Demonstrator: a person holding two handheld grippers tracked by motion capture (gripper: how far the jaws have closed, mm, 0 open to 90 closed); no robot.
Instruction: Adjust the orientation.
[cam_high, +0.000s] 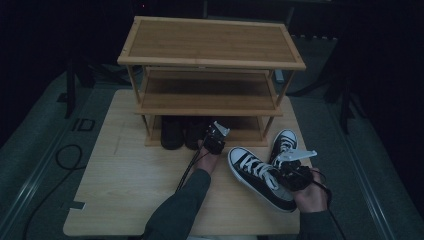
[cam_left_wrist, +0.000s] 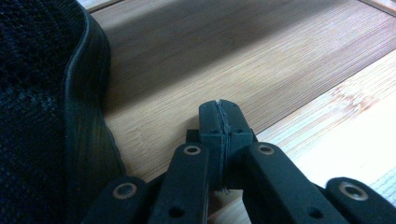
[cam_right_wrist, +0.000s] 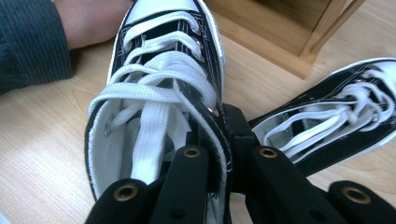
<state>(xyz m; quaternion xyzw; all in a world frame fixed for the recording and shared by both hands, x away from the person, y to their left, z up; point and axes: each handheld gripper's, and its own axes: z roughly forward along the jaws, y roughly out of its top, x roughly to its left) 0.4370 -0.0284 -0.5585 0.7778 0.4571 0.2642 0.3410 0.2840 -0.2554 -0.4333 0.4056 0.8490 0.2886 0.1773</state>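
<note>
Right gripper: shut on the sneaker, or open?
Shut on it: the right gripper pinches the near sneaker by its collar, one jaw inside, one outside.

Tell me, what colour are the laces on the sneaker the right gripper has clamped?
White laces on a black sneaker; clearest in the right gripper view.

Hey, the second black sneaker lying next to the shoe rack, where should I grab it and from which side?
Grip the second sneaker by one wall of its open collar at the heel end, coming from above on the near side. Its toe points at the shoe rack, and the thin collar edge probably suits narrow fingers.
</note>
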